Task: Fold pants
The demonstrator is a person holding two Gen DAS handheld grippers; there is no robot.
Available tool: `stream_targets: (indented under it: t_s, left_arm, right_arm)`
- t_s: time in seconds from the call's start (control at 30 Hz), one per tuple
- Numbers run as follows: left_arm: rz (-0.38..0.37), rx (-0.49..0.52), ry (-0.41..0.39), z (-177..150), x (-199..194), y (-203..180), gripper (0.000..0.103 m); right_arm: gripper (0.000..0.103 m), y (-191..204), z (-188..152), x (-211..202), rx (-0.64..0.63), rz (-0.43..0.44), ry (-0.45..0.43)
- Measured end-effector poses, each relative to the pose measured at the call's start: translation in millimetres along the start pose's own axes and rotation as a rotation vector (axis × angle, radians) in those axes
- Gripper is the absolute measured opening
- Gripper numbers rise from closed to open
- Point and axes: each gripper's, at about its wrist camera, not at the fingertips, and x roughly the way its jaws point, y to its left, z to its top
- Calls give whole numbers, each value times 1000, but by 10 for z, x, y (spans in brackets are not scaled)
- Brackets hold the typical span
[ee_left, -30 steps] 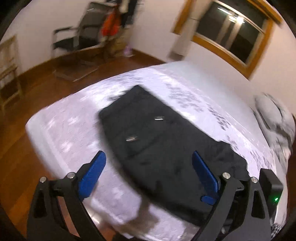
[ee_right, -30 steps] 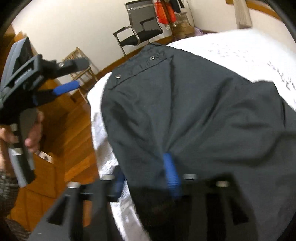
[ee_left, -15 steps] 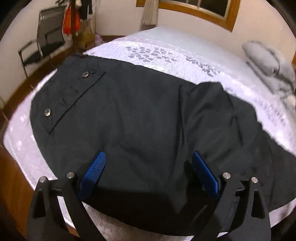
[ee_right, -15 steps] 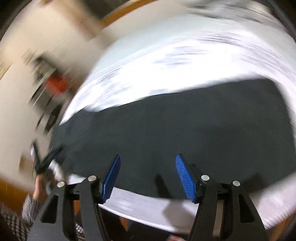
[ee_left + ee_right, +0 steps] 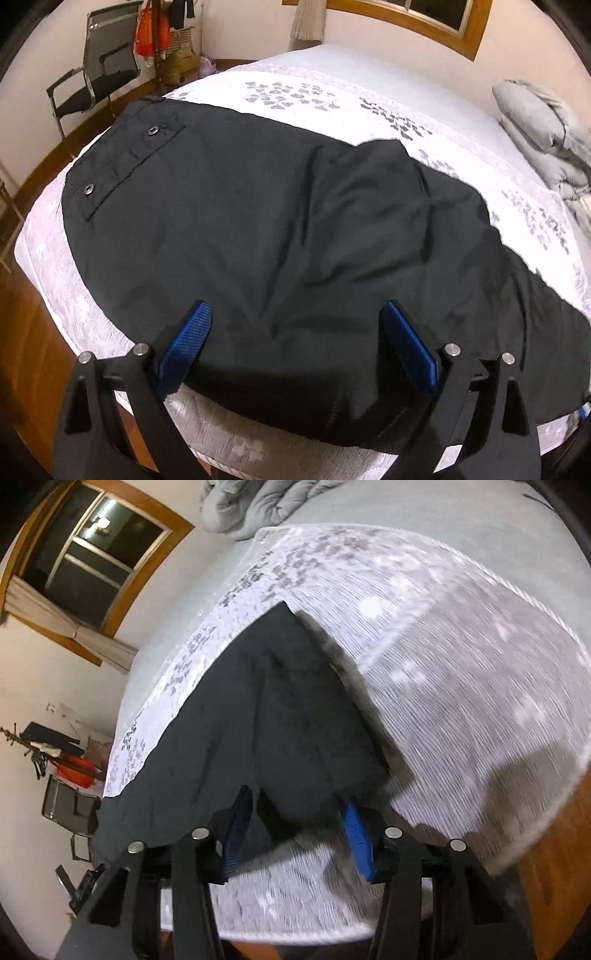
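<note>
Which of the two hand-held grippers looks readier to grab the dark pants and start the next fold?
Probably the right hand-held gripper: its closing jaws straddle the hem of the pants. The left hand-held gripper hangs open over the middle of the cloth, no edge between its jaws.

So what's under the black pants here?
The black pants lie on a white patterned bedspread covering the bed. Whatever is directly beneath the fabric, including any folded layers, is hidden.

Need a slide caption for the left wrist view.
Open left tool over black pants spread on the white bed.
</note>
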Motion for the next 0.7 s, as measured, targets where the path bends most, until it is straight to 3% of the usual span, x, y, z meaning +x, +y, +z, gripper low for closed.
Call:
stream_targets:
  t_s: [0.27, 0.33, 0.43, 0.7]
  left_arm:
    - [41, -15, -19, 103, 203, -110, 95]
    - [52, -16, -23, 118, 227, -138, 95]
    - [48, -17, -25, 121, 217, -135, 95]
    - [79, 14, -16, 66, 115, -9, 95]
  right_arm:
    - [50, 11, 288, 126, -16, 12, -13]
    - [70, -38, 260, 90, 0, 57, 0]
    - [77, -118, 115, -74, 0, 42, -13]
    - [76, -294, 85, -300, 26, 49, -74]
